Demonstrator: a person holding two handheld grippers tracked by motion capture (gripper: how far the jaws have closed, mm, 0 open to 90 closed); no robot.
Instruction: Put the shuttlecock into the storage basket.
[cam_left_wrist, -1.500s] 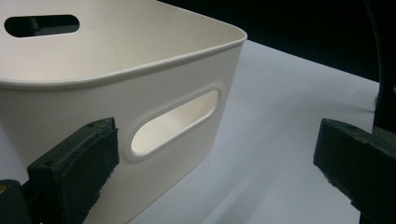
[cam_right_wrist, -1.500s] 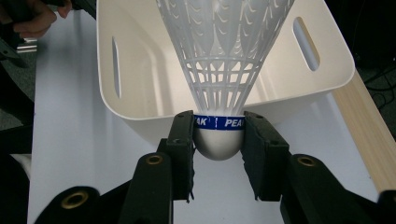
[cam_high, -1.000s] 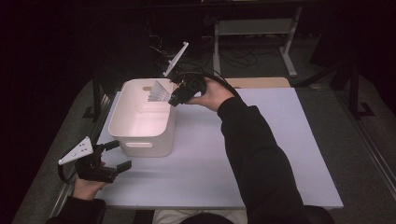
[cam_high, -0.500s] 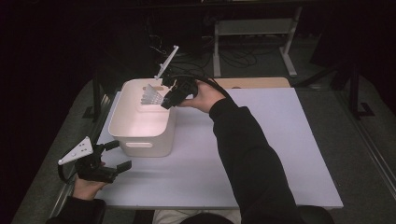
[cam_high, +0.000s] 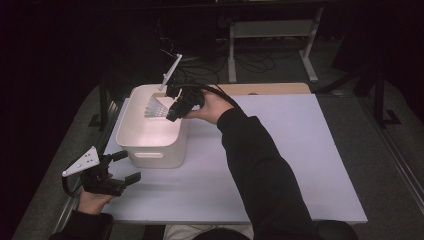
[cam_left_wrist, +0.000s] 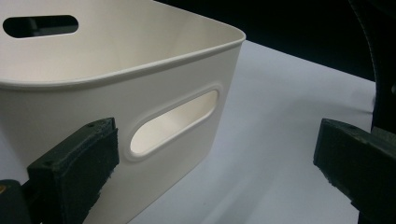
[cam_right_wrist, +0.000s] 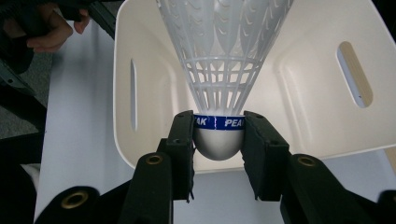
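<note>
The white plastic shuttlecock (cam_right_wrist: 219, 84) hangs over the open cream bin (cam_high: 131, 135), its skirt pointing into the hollow, its rounded cork clamped between the pads of the right tongs (cam_right_wrist: 218, 135). By the bin's near handle-slot wall, the left tongs (cam_high: 121, 167) rest on the white counter (cam_high: 280, 165), gaping wide and empty.

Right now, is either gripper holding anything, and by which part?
The right gripper is clamped on a white shuttlecock by its rounded cork base at the blue band, above the white bin. The left gripper holds nothing, its jaws open.
</note>
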